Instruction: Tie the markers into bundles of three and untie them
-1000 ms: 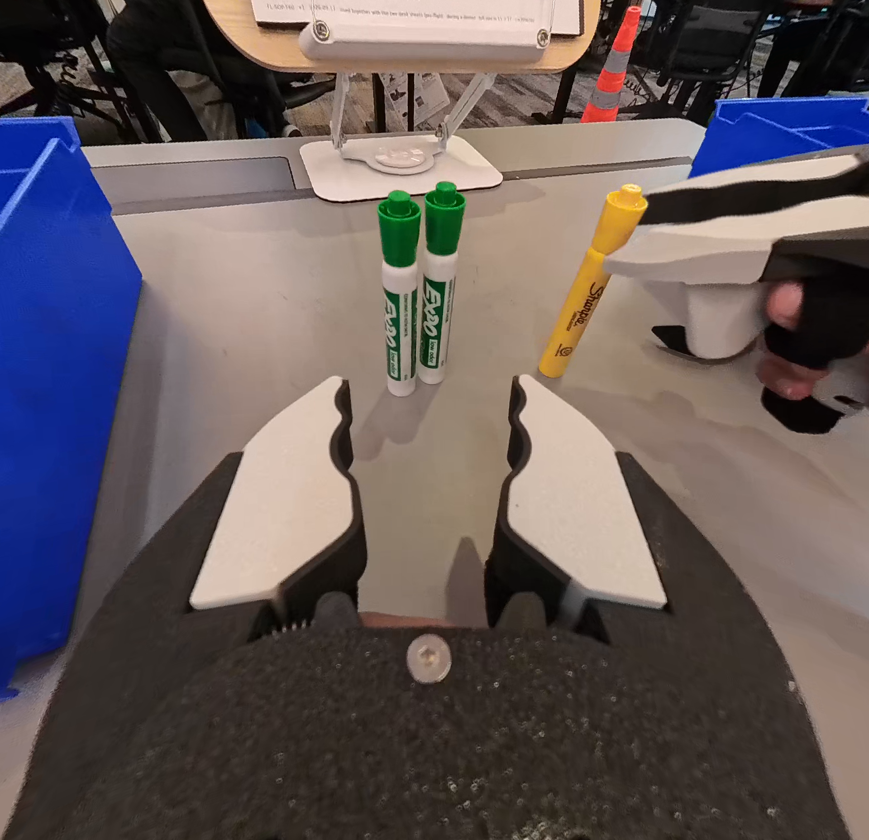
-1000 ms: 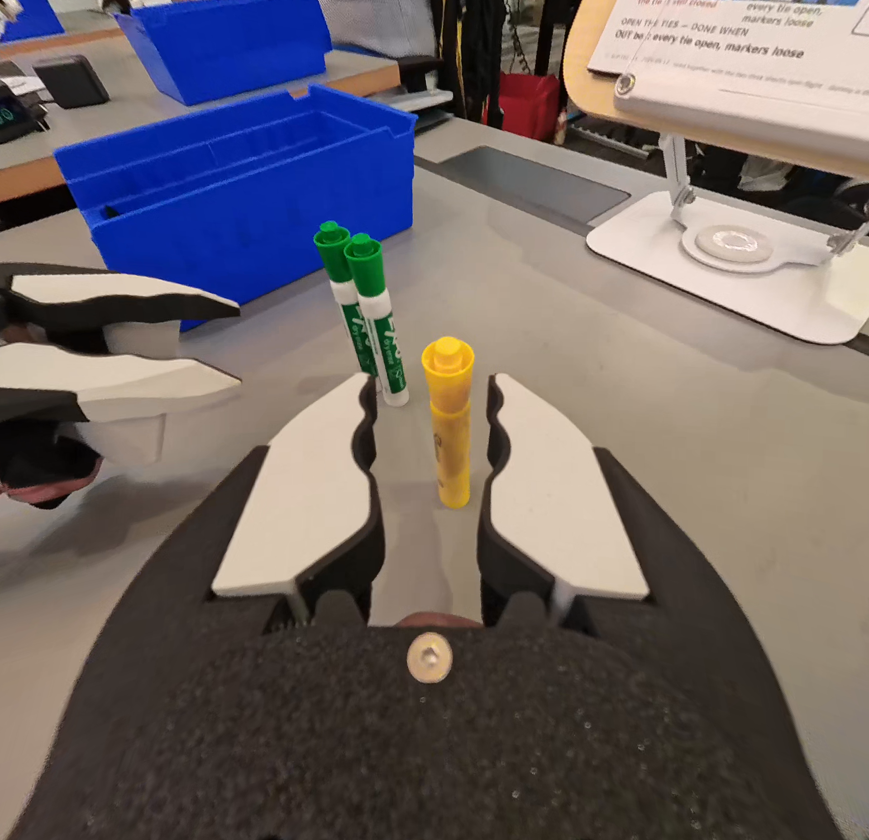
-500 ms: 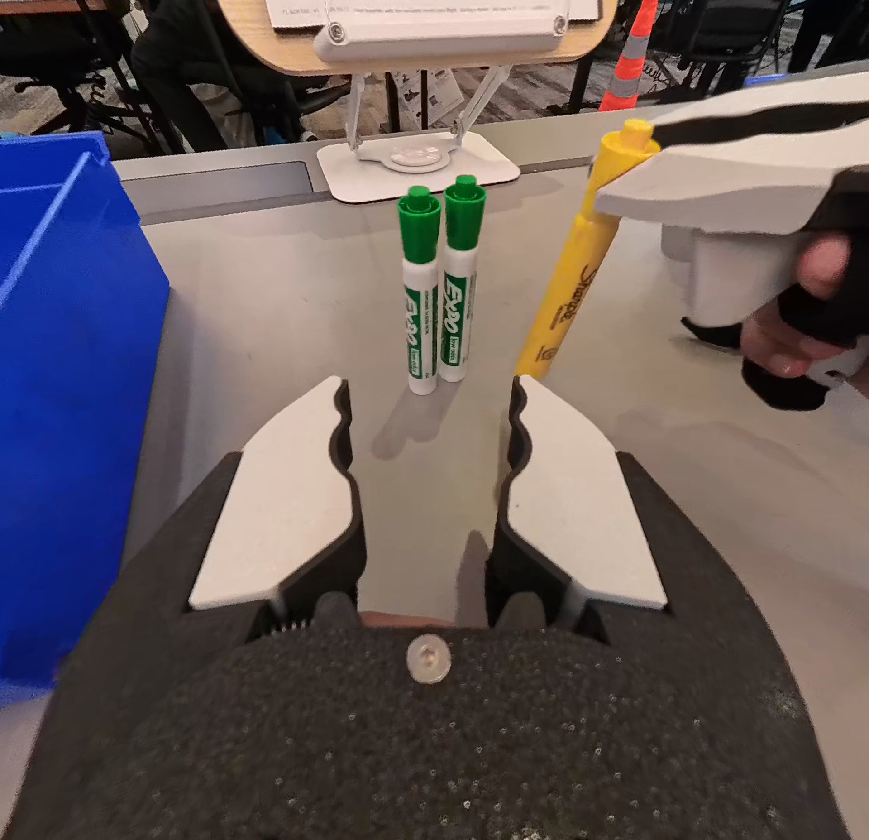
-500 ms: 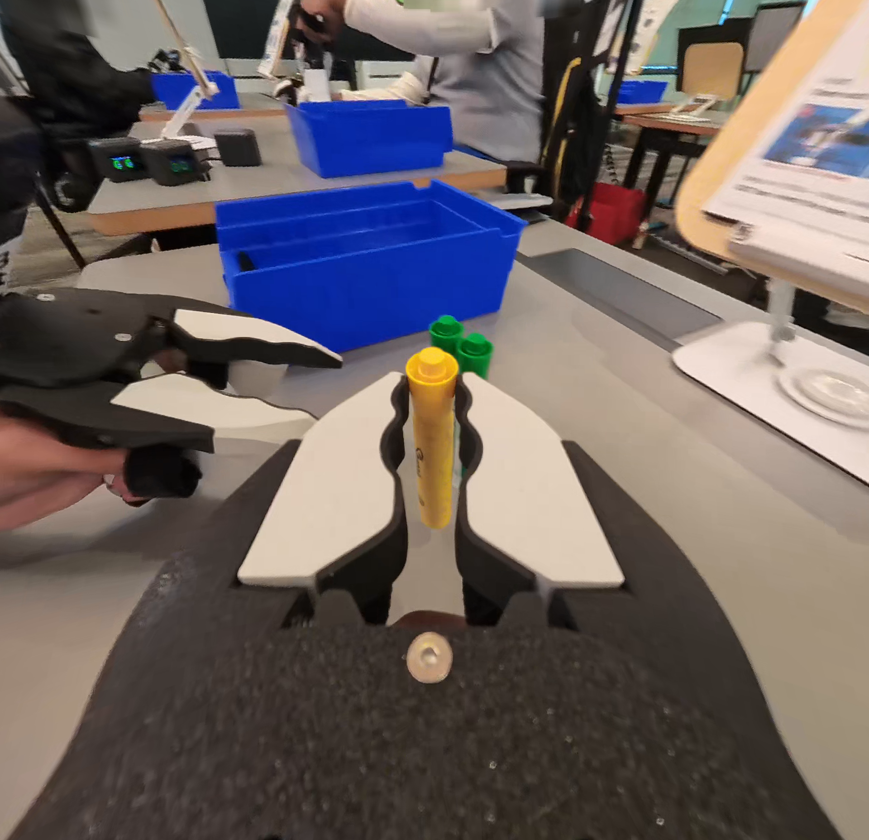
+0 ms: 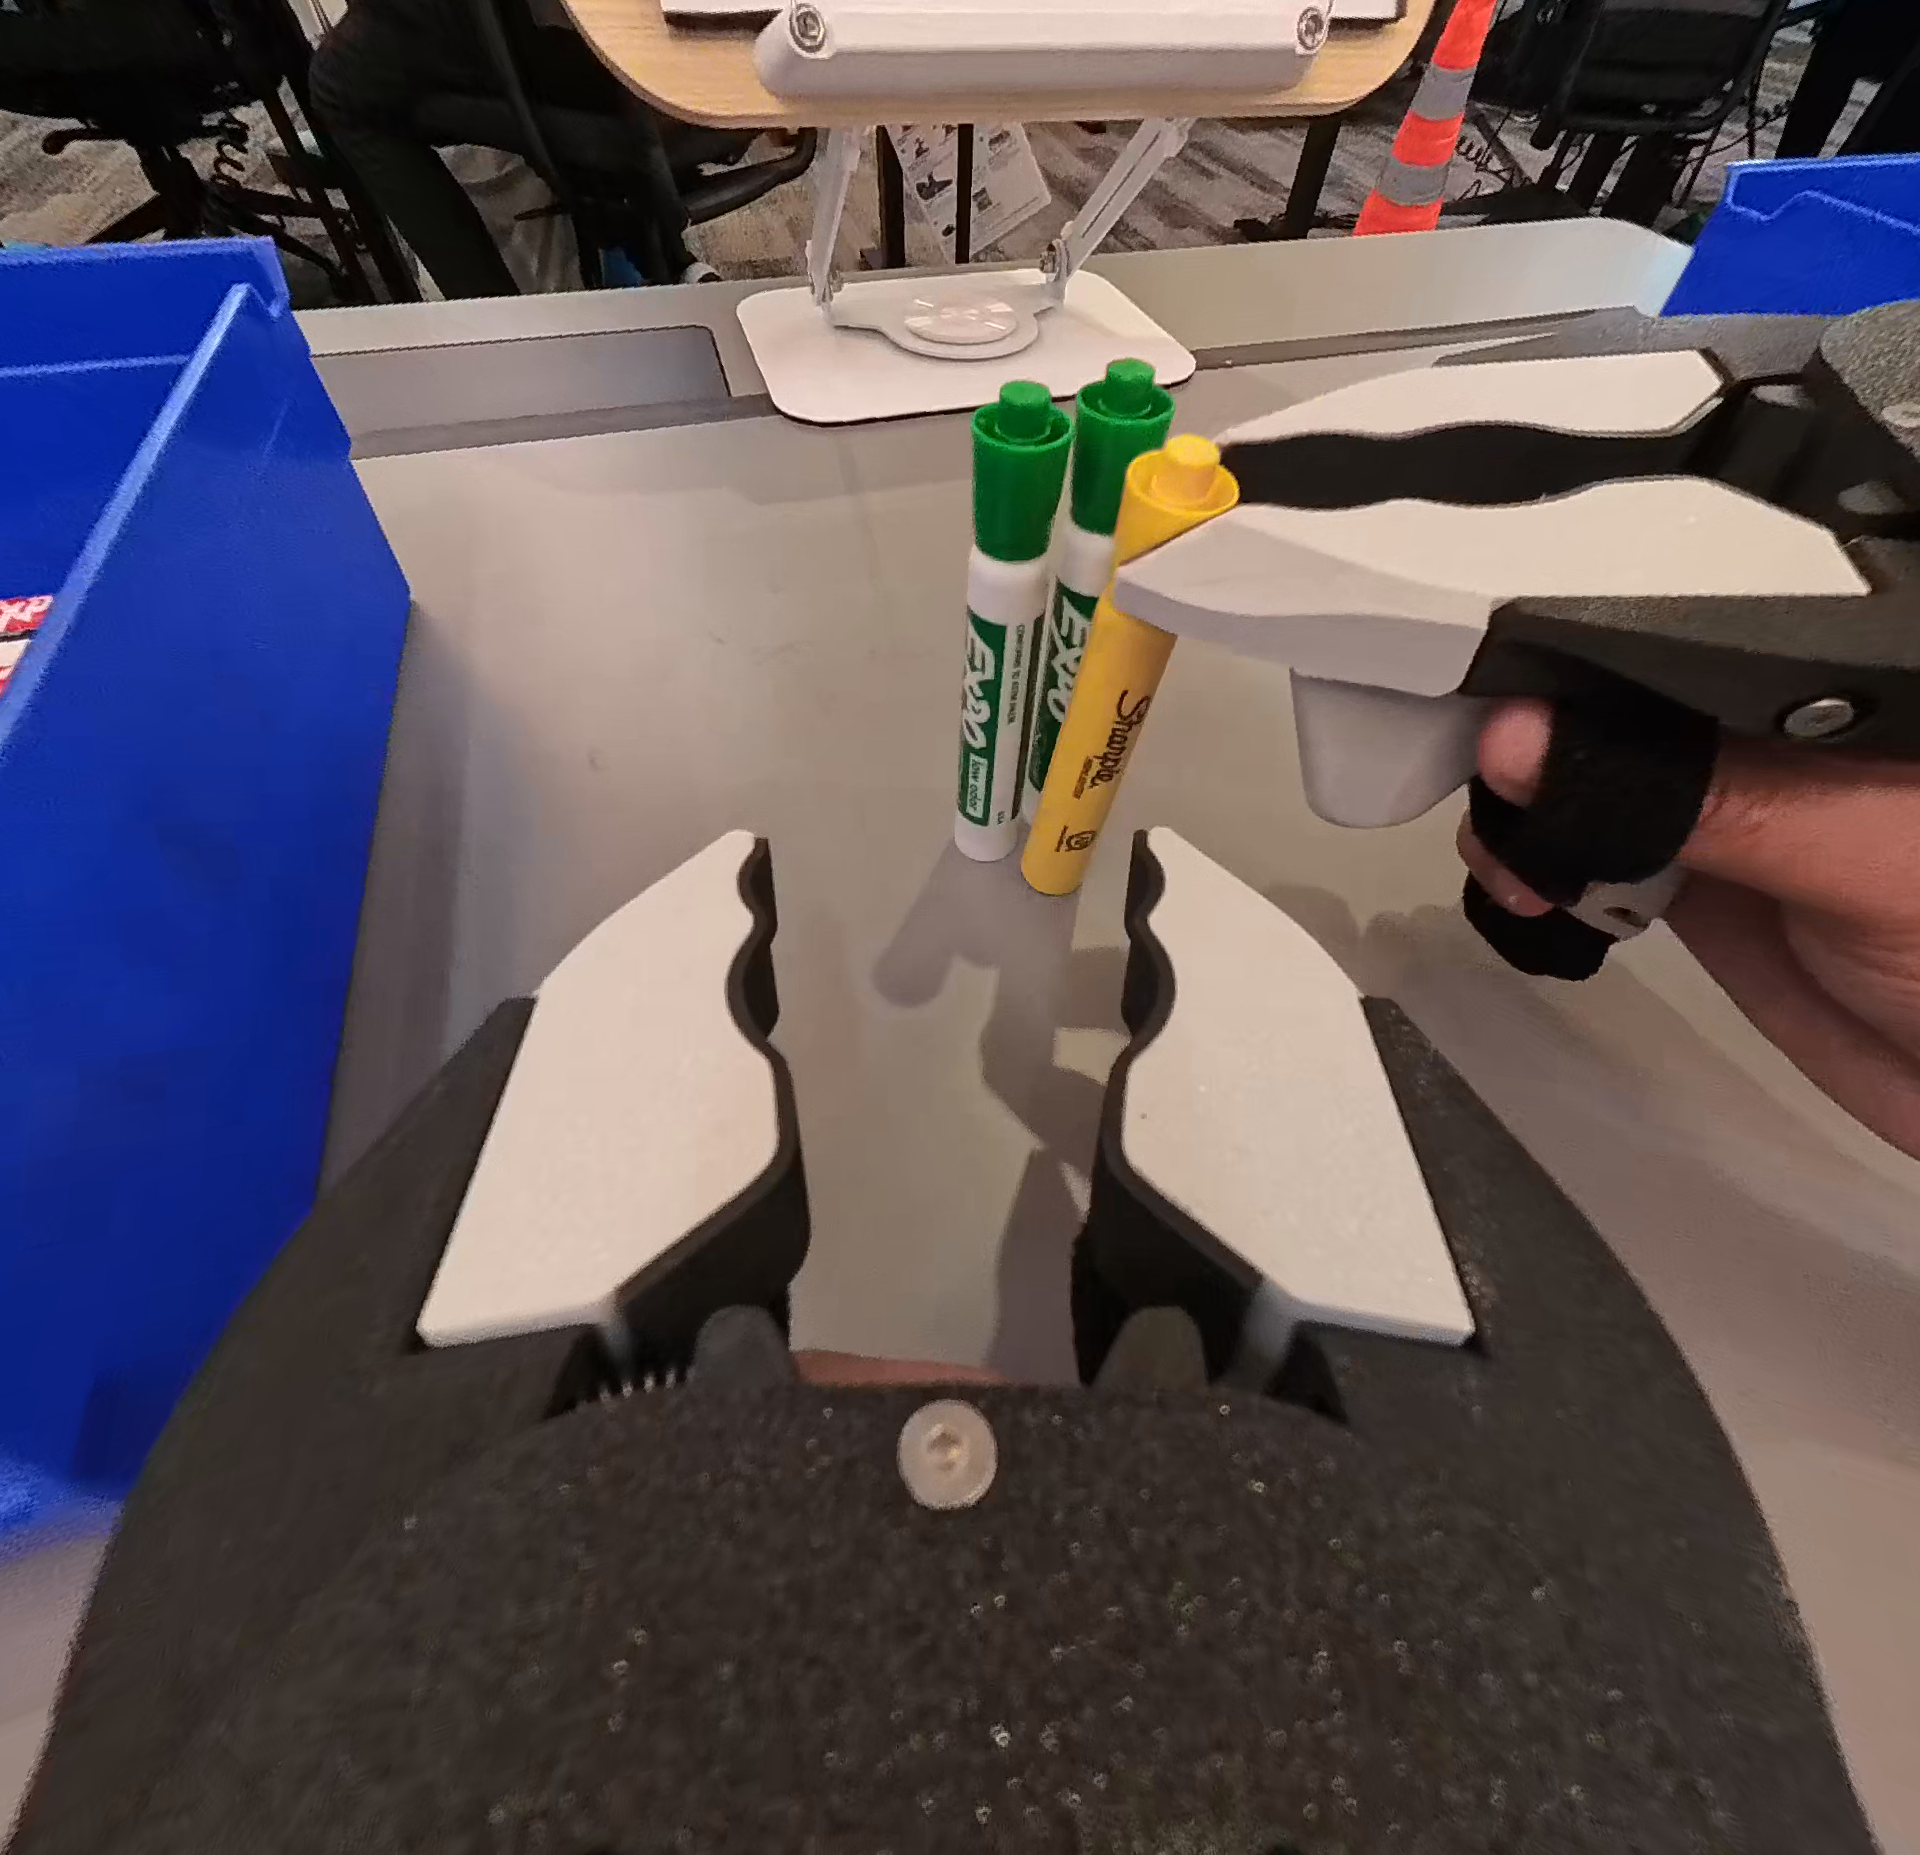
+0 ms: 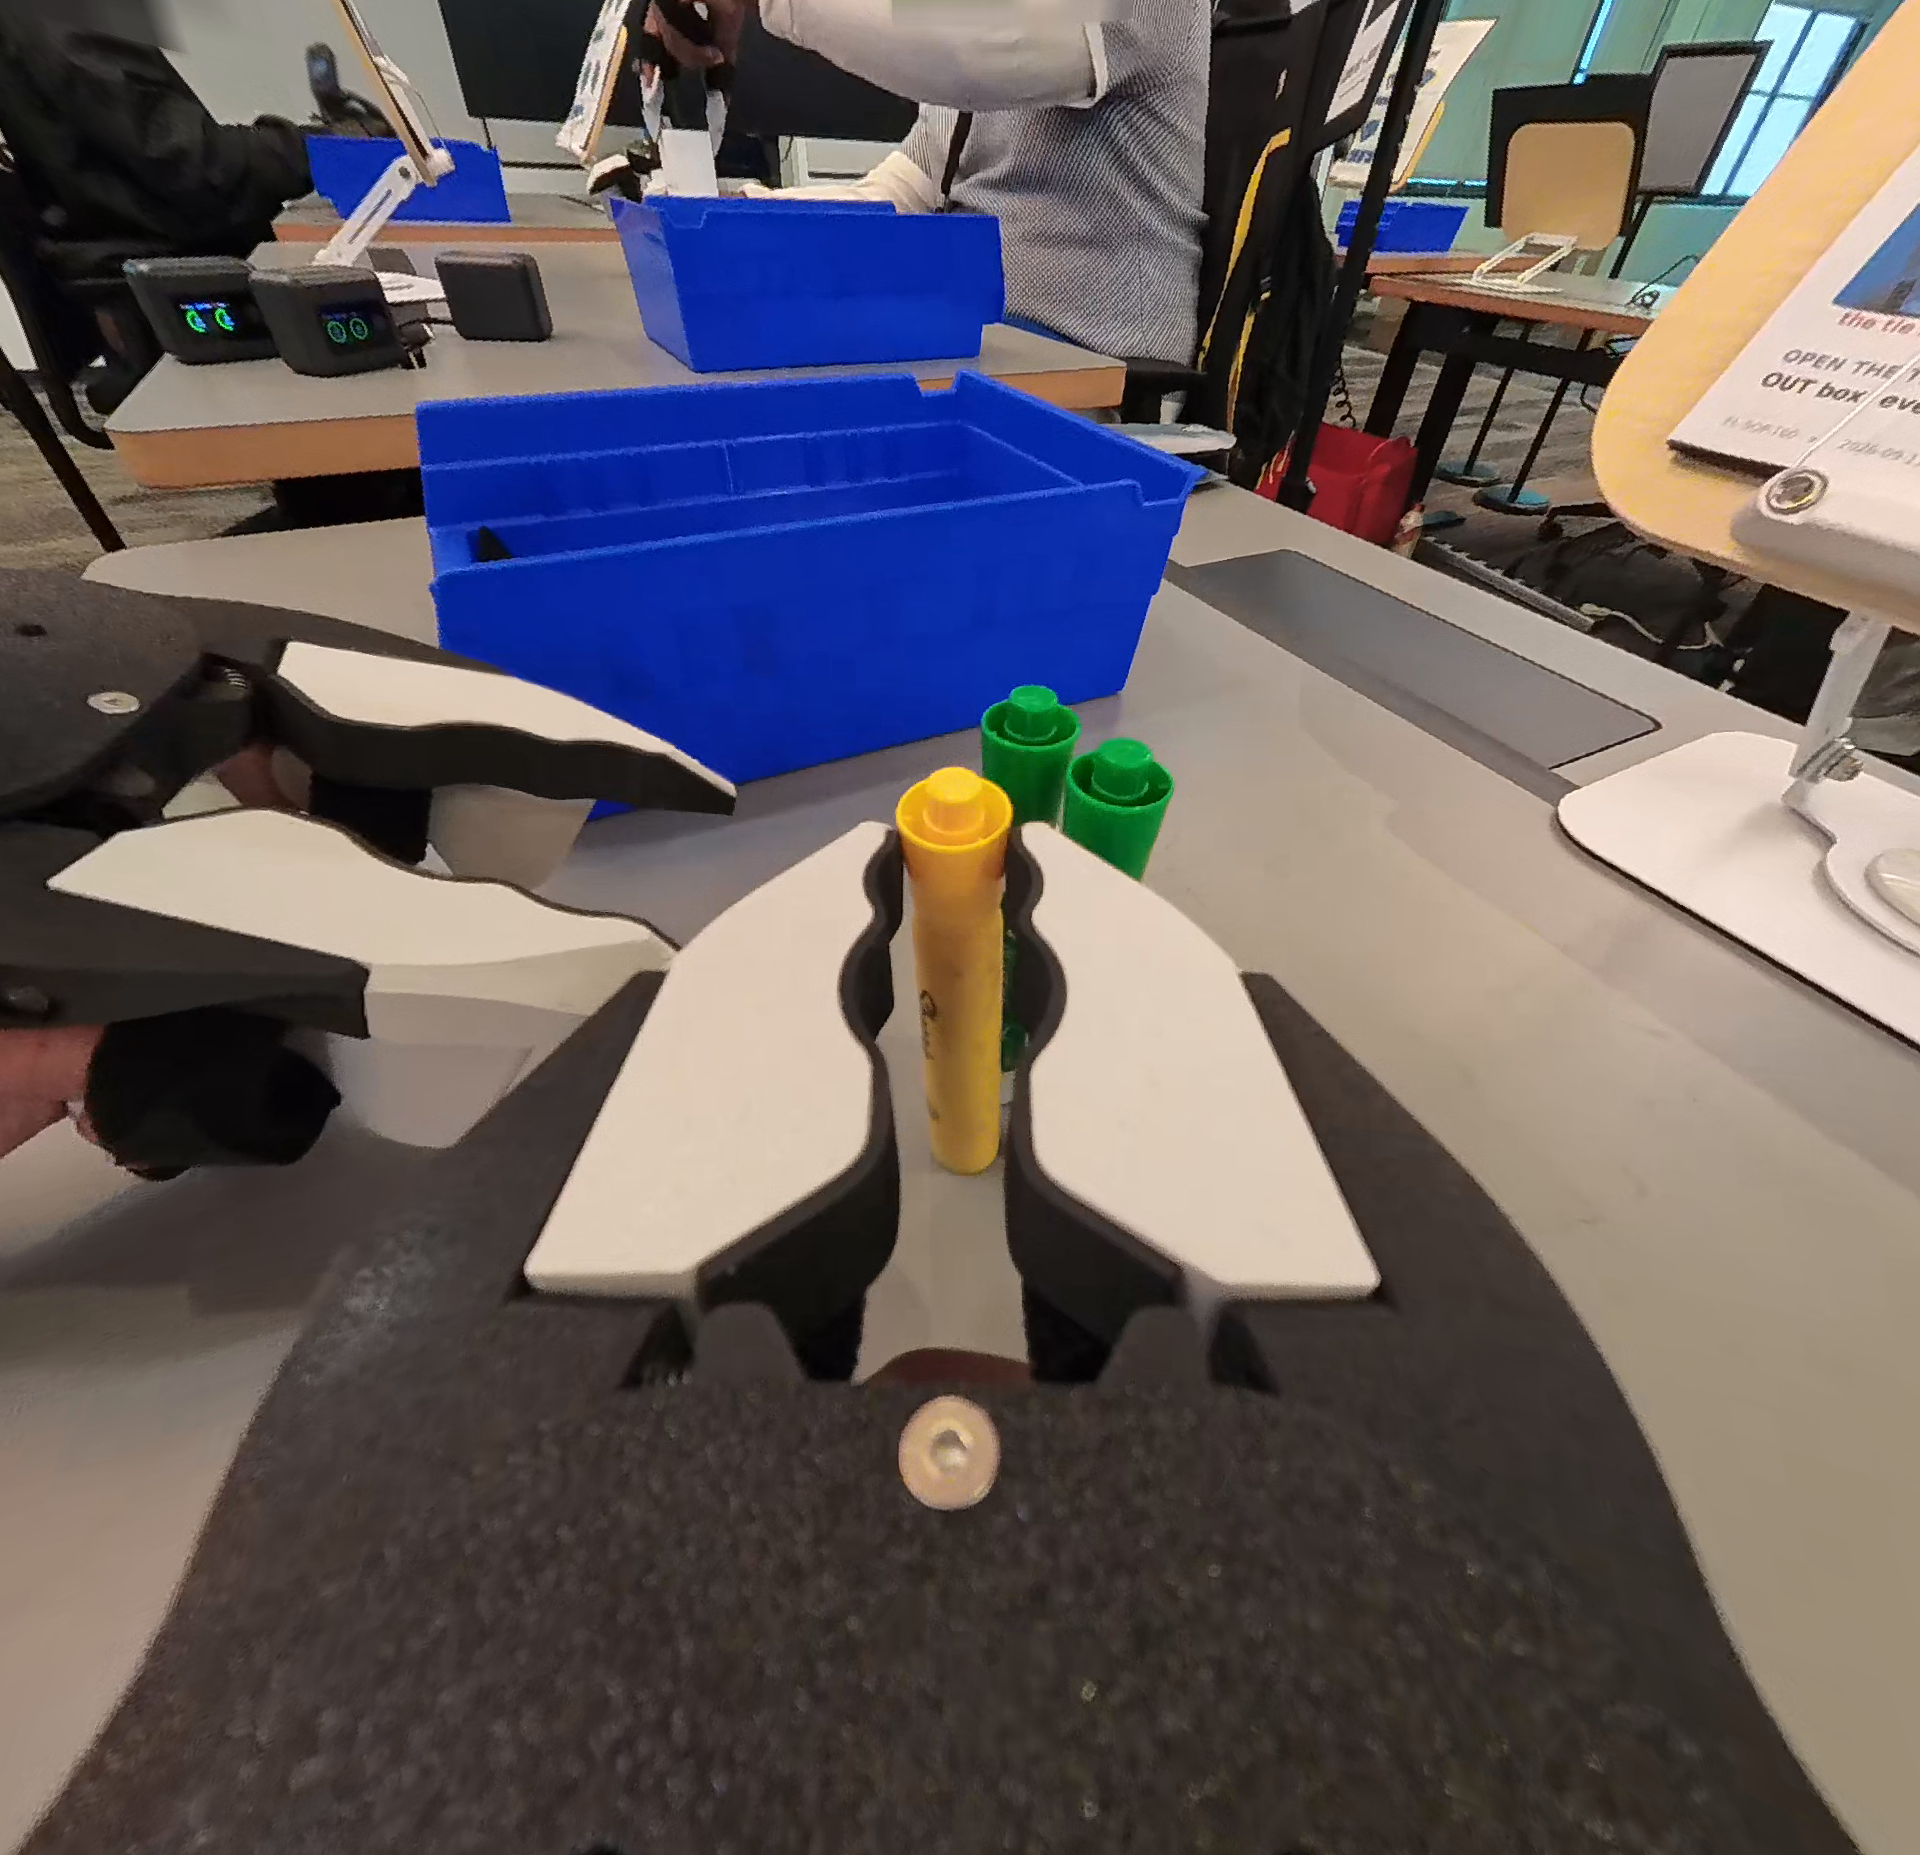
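Two green markers (image 5: 1013, 610) flank the yellow marker (image 6: 956, 984) clenched by right gripper (image 6: 951, 870); left gripper (image 5: 951, 870) fingers spread, blue bin (image 6: 790, 600) behind

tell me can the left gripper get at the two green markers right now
Probably yes: the left gripper is open and aimed at the green markers, bare table between. The yellow marker, held by the right gripper, crowds their right side.

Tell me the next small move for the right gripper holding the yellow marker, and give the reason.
Probably lower the yellow marker flat beside the two green markers and release. The right gripper is shut on it, tilted against the pair, its lower end near the table; the left gripper waits open.
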